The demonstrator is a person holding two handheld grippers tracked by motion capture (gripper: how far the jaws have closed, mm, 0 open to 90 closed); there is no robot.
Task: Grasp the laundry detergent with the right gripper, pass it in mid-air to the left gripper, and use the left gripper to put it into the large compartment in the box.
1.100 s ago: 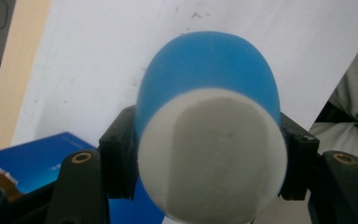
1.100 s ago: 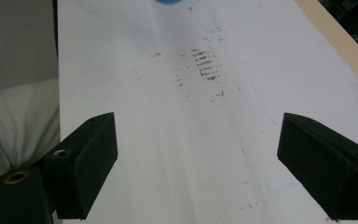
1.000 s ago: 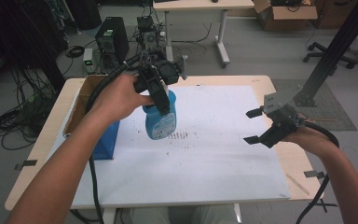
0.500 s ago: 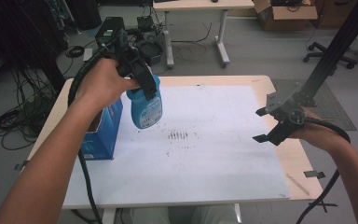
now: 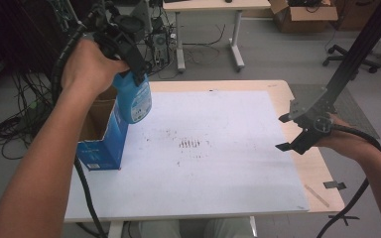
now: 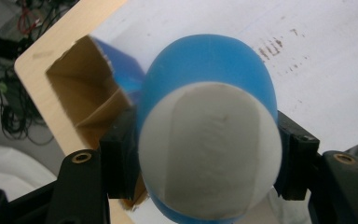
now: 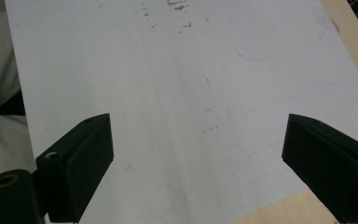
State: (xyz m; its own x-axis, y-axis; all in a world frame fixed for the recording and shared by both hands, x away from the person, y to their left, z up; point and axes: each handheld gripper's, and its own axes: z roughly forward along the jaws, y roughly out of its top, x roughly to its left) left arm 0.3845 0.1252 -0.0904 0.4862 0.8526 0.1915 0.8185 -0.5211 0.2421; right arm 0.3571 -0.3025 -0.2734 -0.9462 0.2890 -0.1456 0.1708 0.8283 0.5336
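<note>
Cluttered lab floor with cables and desks behind; pale wooden tabletop (image 5: 307, 168) carries a big white sheet (image 5: 218, 163) with dark smudges near its middle

Left tool (image 5: 129, 49) is clamped on a blue plastic bottle with a white rounded cap (image 5: 134, 99). Bottle hangs in the air, slightly tilted, over the right edge of an open blue cardboard box (image 5: 99, 146) standing at the sheet's left side. Left gripper view looks straight down onto the white cap (image 6: 209, 149), black pads pinching the blue body on both sides just below it, box mouth (image 6: 81, 93) underneath and to the left

Right tool (image 5: 297, 131) is spread wide with nothing between its jaws, hovering low over the sheet's right edge, well apart from bottle and box. Right gripper view has bare sheet (image 7: 177, 116) between the pads

Handling, my read:
- rigid moulded plastic, smooth and curved, so likely slippery; pads sit on a rounded shoulder that could slide or pivot
- weight depends on fill, can't tell from here; if it holds liquid, expect swing
- best hold is where it's held now, across the narrower upper body under the cap
- box looks light, thin card; a knock from the bottle would probably shift or tip it
</note>
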